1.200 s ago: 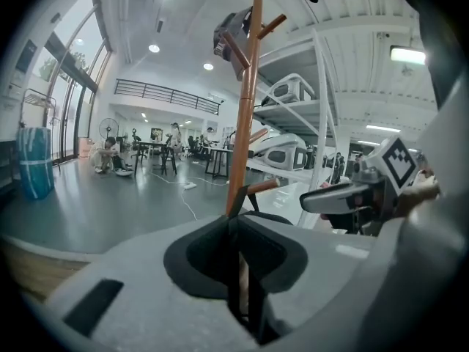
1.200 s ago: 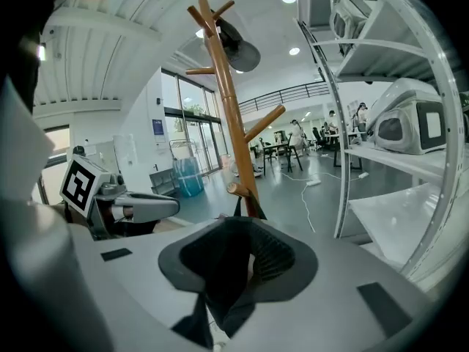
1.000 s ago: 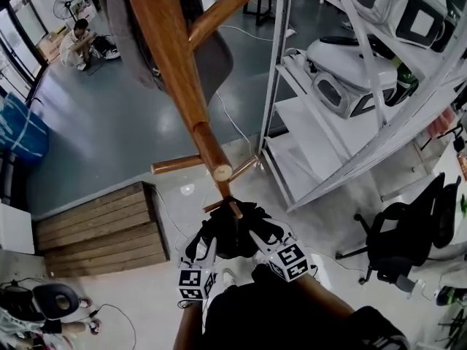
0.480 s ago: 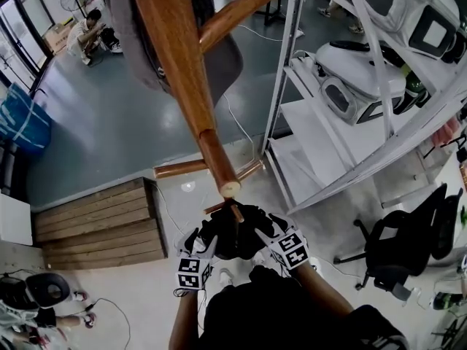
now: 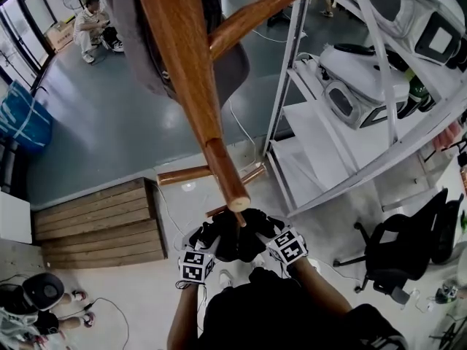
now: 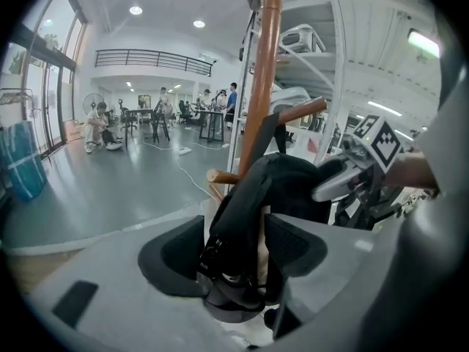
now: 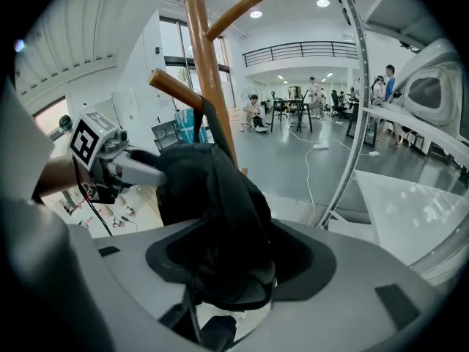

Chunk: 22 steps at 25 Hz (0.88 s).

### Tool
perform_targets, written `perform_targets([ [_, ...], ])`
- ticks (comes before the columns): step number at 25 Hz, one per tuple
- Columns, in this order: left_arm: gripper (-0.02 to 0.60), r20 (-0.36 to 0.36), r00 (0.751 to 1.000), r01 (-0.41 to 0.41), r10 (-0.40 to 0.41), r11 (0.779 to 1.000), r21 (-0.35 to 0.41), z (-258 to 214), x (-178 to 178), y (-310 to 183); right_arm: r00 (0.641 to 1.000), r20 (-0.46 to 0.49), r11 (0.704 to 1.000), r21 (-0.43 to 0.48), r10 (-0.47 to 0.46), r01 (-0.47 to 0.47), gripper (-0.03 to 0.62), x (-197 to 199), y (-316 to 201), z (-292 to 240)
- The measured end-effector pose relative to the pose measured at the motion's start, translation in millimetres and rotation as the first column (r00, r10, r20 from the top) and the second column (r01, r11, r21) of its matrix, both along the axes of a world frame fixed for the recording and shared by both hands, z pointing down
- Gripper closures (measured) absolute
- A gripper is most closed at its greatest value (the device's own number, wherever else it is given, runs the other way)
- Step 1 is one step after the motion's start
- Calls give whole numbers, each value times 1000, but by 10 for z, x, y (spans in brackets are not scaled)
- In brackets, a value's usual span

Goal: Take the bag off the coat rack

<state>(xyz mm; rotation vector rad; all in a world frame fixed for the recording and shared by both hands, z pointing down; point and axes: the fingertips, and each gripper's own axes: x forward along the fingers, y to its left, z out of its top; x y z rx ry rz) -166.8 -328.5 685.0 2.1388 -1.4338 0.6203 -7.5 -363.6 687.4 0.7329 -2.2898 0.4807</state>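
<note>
Lowered and just opened wide: left gripper point(image 5: 207, 234) and right gripper point(image 5: 257, 223), flanking without pinching the black bag point(image 5: 235, 245), hung by its strap point(image 6: 279, 134) on a low near peg point(image 6: 300, 111) of the wooden coat rack point(image 5: 182, 79). Probably light, limp, sagging; best pinched high at the strap and lifted off.

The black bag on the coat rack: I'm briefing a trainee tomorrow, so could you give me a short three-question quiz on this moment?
1. True or false: the black bag has been lifted clear of the coat rack.
2. The left gripper's jaws are: A) wide apart around the bag; B) shut beside it; C) clamped on the rack's pole.
3. In the head view, what stands right of the rack?
Key: 1 false, it hangs from the rack. 2 A; they have just been opening. 3 white metal shelving.
</note>
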Motion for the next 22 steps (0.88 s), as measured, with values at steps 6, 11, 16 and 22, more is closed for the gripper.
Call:
perform_targets([
  [6,315,8,1000,-20,20,999,-41,170,33,-41,1000,-8,1000,-18,-3,3,370,9,-35,88],
  [11,354,43,999,-1,3,999,-35,262,21,-86,1000,-3,1000,-6,7,-7,372,4,-62,94],
  [16,385,50,999,-4,5,1000,-17,274,2,-111,1000,-12,1000,8,19,-19,388,6,-82,101],
  [22,410,59,998,-9,10,1000,-29,270,-7,-110,999,-17,1000,10,30,-29,422,7,-82,101],
])
